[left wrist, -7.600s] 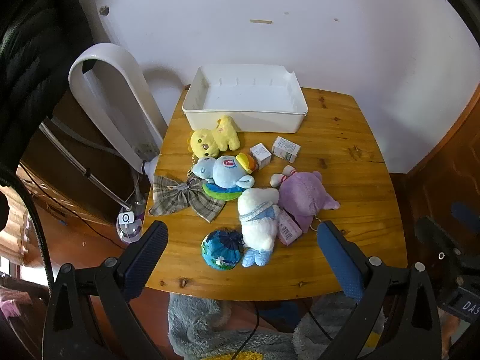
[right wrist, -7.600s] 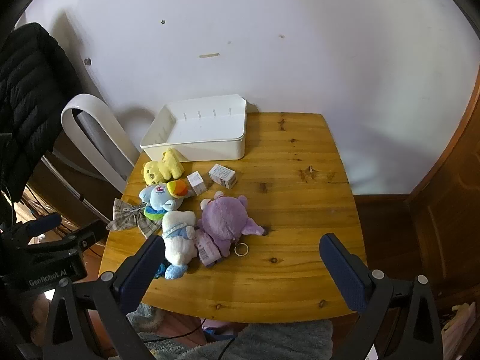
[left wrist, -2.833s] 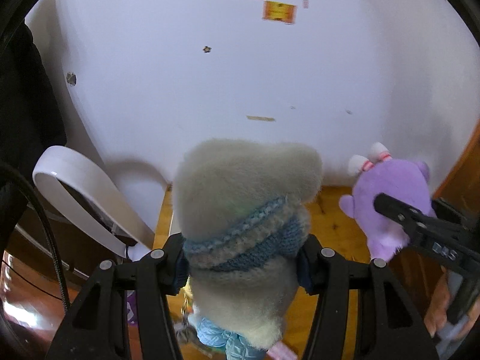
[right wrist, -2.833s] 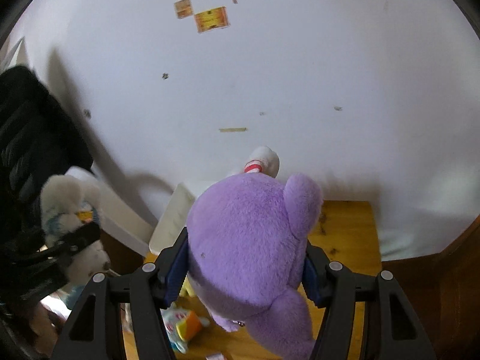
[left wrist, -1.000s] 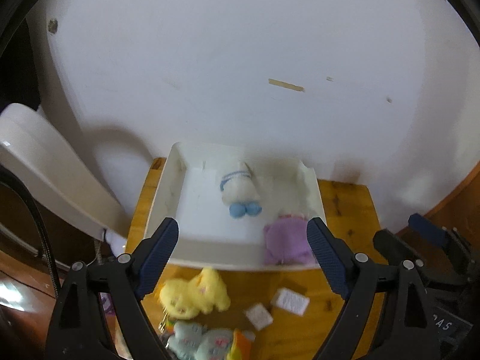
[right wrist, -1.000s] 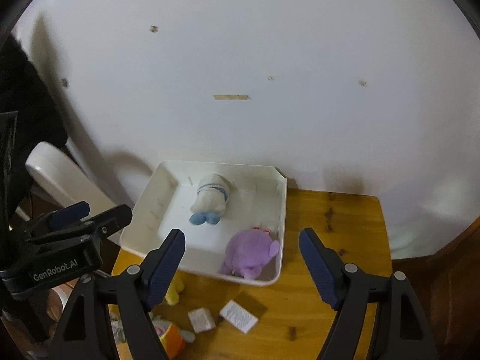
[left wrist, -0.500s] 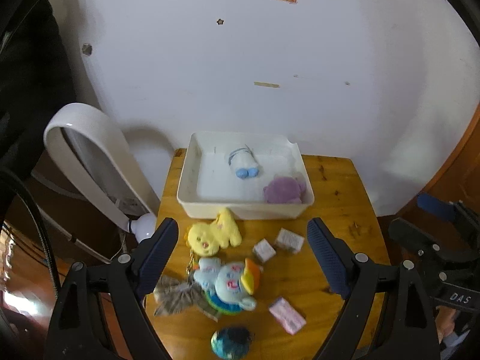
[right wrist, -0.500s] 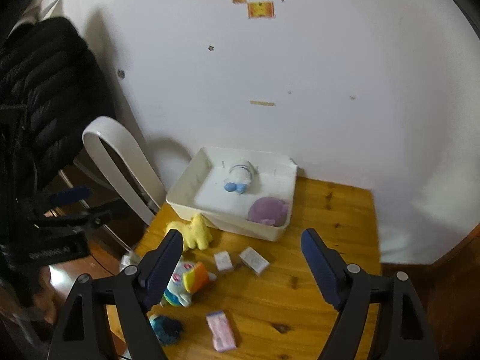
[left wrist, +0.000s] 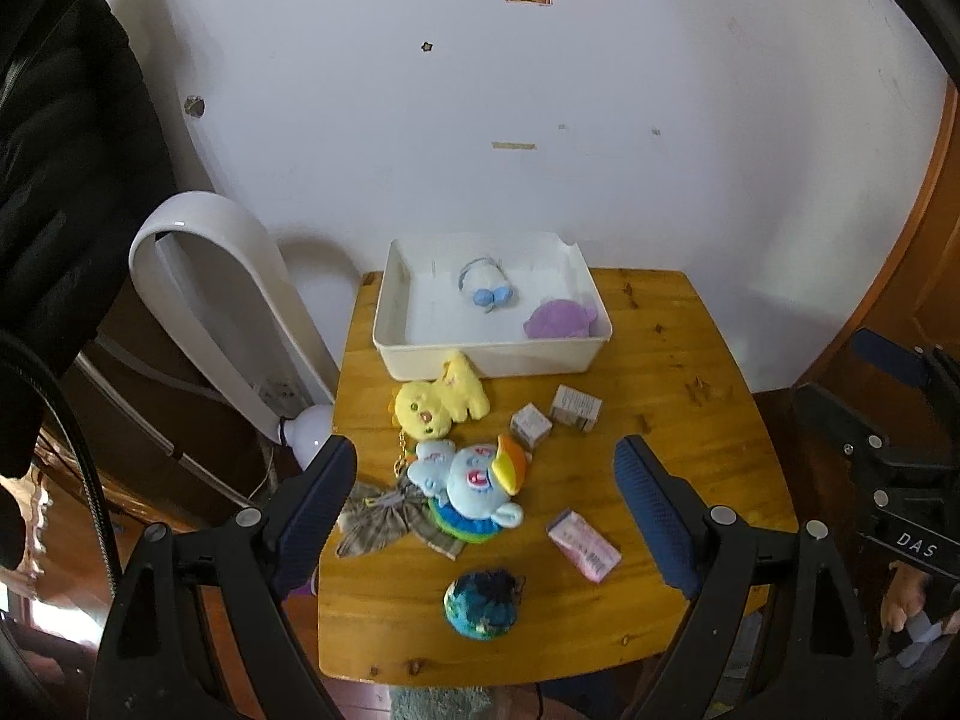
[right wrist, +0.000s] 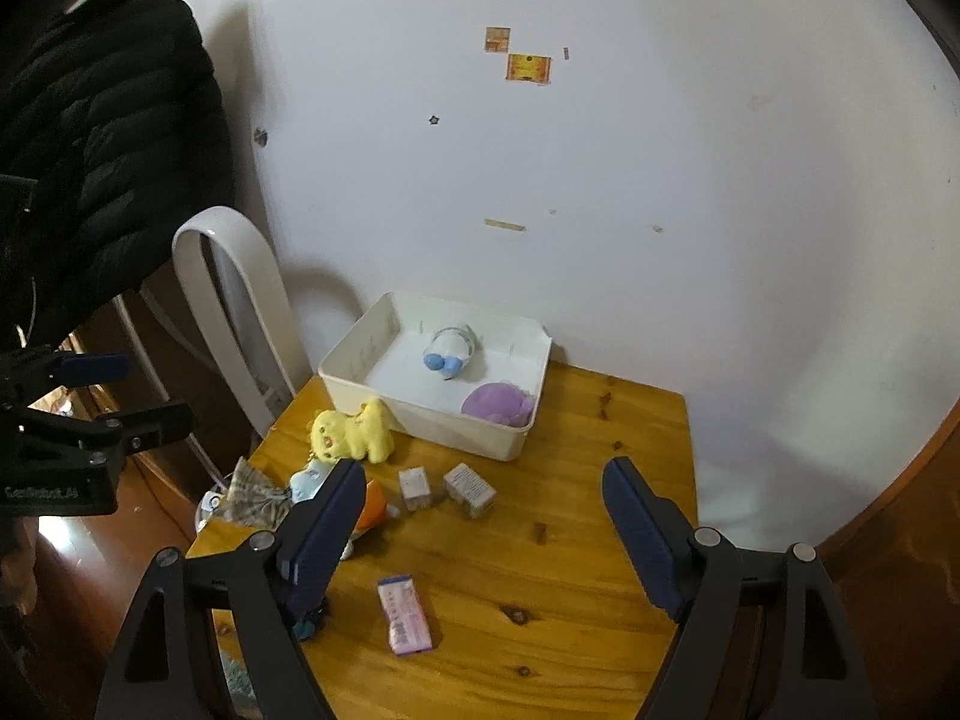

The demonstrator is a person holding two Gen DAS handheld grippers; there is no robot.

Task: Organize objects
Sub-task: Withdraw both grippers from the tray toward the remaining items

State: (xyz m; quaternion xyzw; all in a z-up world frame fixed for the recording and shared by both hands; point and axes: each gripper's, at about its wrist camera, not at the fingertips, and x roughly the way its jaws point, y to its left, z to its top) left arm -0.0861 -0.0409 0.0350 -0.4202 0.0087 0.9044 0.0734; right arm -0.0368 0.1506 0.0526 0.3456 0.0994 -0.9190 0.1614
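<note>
One "DAS" label (left wrist: 916, 544), right tool (left wrist: 876, 402)

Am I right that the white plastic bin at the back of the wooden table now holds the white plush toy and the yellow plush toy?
Not quite: beside the white plush toy in the white plastic bin lies the purple plush toy; the left wrist view shows the yellow plush toy on the wooden table.

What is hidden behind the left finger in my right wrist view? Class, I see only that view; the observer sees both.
Observer: A blue plush with an orange cap, lying in full view on the table.
Operator: Is anything under it?
Observer: Yes, a plaid bow, which the plush partly covers.
Operator: And nearer the front edge?
Observer: A blue-green ball, apart from the pink packet beside it.
</note>
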